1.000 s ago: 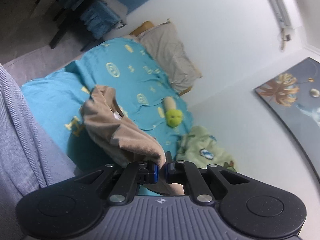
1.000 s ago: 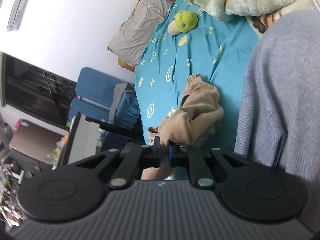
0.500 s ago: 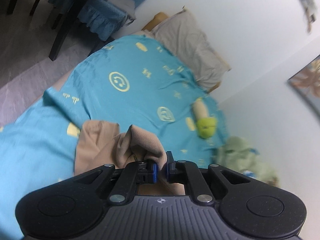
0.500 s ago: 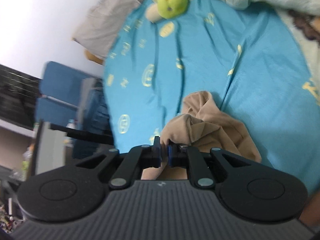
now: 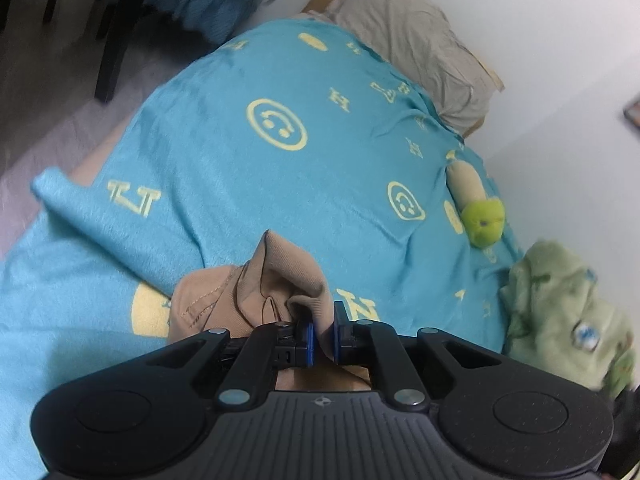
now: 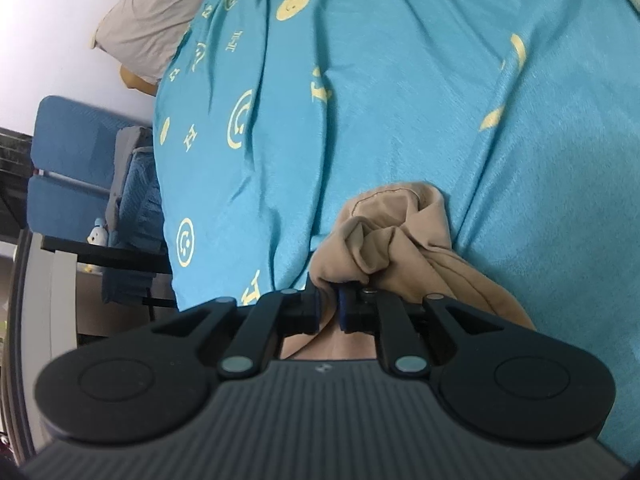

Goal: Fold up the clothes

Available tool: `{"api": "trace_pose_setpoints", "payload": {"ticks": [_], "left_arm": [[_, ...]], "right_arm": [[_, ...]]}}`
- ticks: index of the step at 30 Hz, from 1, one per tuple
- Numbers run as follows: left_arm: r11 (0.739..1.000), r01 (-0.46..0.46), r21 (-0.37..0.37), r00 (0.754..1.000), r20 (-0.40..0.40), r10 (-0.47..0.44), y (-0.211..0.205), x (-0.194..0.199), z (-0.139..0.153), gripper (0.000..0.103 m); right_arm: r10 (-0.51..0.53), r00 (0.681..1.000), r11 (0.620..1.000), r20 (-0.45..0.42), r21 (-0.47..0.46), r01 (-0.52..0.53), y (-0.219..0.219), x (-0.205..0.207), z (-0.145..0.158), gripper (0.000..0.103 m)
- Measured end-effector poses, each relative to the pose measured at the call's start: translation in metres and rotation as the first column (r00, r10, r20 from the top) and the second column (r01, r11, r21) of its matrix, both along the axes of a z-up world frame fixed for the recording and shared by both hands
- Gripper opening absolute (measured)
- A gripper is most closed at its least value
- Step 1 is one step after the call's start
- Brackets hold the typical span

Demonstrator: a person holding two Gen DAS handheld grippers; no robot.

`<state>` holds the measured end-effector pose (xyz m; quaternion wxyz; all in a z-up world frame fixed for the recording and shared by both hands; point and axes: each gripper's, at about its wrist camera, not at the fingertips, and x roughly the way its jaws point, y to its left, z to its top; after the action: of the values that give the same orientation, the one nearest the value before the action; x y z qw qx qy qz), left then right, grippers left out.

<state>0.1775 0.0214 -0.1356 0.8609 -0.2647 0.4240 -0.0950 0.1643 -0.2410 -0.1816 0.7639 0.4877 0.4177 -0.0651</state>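
Note:
A tan garment (image 5: 276, 276) lies bunched on the blue bed cover (image 5: 248, 184), just ahead of my left gripper (image 5: 323, 334). That gripper is shut on a fold of the cloth, which runs down between its blue pads. In the right wrist view the same tan garment (image 6: 400, 232) is crumpled on the cover (image 6: 400, 80), and my right gripper (image 6: 329, 312) pinches another fold of it. Its jaws are opening slightly with the cloth still between the pads. The part of the garment under both grippers is hidden.
A grey pillow (image 5: 416, 52) lies at the head of the bed by the white wall. A green plush toy (image 5: 484, 220) and a pale green blanket (image 5: 568, 312) sit on the right side. Blue chairs (image 6: 68, 168) stand beside the bed, and dark furniture legs (image 5: 116, 40) stand on the floor.
Both grippers have come down and forward with the tan garment, from hanging in the air to resting bunched on the bed cover. The grey sleeve has left both views.

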Motion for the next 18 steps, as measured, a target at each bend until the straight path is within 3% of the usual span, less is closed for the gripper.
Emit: {"api": "trace_pose_setpoints", "payload": {"ticks": [1,3,4,5,7,8,11,14,18], "left_arm": [[1.0,0.013,0.028,1.0,0.012,-0.013,-0.003,-0.001,0.003,0.013],[0.996,0.048,0.081,0.998,0.044,-0.051,-0.014,-0.007,0.011,0.036],[0.993,0.066,0.095,0.995,0.071,-0.073,-0.019,-0.012,0.016,0.054],[0.99,0.083,0.113,0.991,0.099,-0.094,-0.023,-0.016,0.021,0.065],[0.978,0.088,0.191,0.979,0.164,-0.12,-0.033,-0.026,0.032,0.077],[0.969,0.089,0.229,0.972,0.193,-0.135,-0.038,-0.031,0.037,0.084],[0.943,0.101,0.317,0.961,0.216,-0.175,-0.047,-0.039,0.041,0.088],[0.929,0.111,0.353,0.972,0.157,-0.176,-0.048,-0.037,0.028,0.088],[0.887,0.159,0.434,0.977,0.058,-0.204,-0.053,-0.024,0.002,0.088]], "right_arm": [[-0.005,1.0,1.0,0.002,0.002,0.005,0.001,-0.001,0.001,0.014],[-0.012,0.999,0.999,0.032,0.03,0.011,0.003,-0.007,0.005,0.028],[-0.003,0.998,0.999,0.061,0.042,0.0,0.005,-0.01,0.008,0.051],[0.006,0.996,0.998,0.089,0.054,-0.011,0.008,-0.012,0.011,0.074],[0.038,0.986,0.999,0.161,-0.003,-0.038,0.018,-0.019,0.025,0.089],[0.071,0.98,0.997,0.188,-0.046,-0.064,0.024,-0.021,0.031,0.087],[0.193,0.954,0.971,0.228,-0.184,-0.153,0.041,-0.022,0.046,0.087],[0.251,0.948,0.936,0.194,-0.299,-0.187,0.049,-0.021,0.041,0.087],[0.306,0.943,0.893,0.133,-0.384,-0.235,0.048,-0.01,0.024,0.086]]}}
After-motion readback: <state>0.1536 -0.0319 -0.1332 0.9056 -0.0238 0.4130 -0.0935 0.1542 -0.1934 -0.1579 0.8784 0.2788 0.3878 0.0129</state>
